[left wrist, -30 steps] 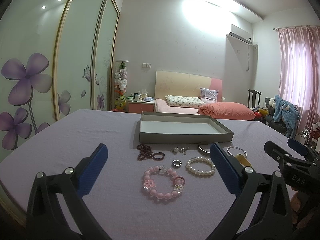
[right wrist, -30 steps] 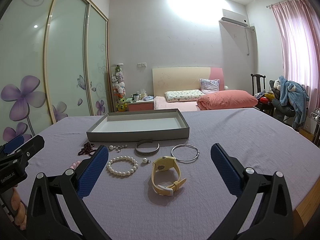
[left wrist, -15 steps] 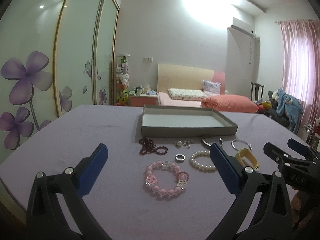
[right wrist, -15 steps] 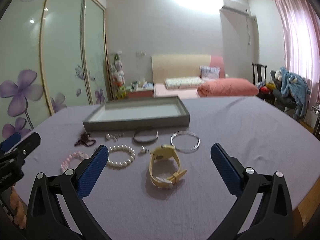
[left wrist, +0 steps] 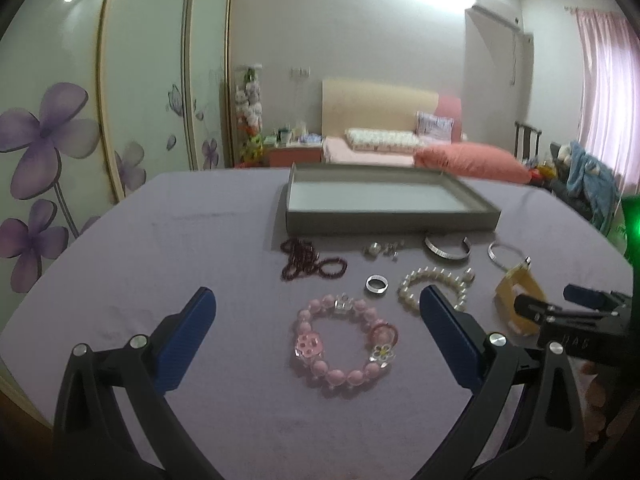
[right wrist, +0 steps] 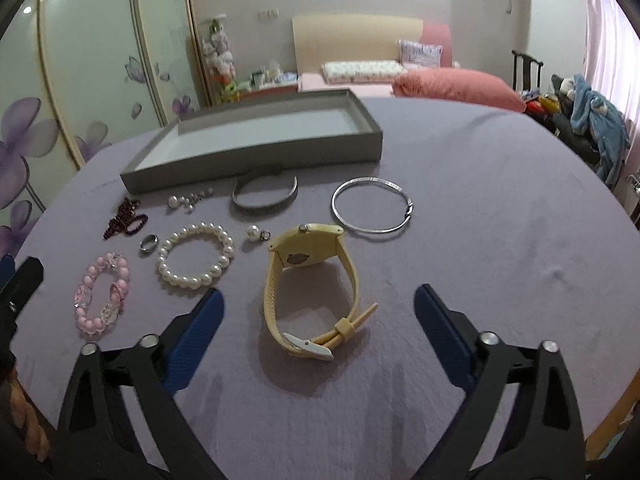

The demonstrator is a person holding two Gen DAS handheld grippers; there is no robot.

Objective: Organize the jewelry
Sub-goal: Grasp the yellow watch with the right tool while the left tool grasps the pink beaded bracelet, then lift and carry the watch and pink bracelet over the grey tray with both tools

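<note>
My left gripper point(left wrist: 316, 300) is open just above the lilac cloth, with the pink bead bracelet point(left wrist: 336, 376) lying between and just ahead of its fingers. My right gripper point(right wrist: 319, 297) is open and its jaws are closing. The yellow watch point(right wrist: 308, 248) lies on its side between them, and the pads are clear of it. Behind the jewelry stands the empty grey tray point(right wrist: 256, 164). Also on the cloth are a pearl bracelet point(right wrist: 200, 227), a silver ring point(right wrist: 149, 243), dark red beads point(right wrist: 126, 220), a silver cuff point(right wrist: 264, 206) and a thin bangle point(right wrist: 360, 229).
Small pearl earrings point(right wrist: 176, 201) lie near the tray's front wall, and a single one point(right wrist: 253, 233) lies beside the watch. The table's wooden edge point(right wrist: 616, 412) shows at the lower right. A bed, a wardrobe and a chair stand beyond the table.
Both grippers have tipped downward and come closer to the jewelry. The pink bracelet and the watch now sit between their jaws. The right jaws have narrowed a little.
</note>
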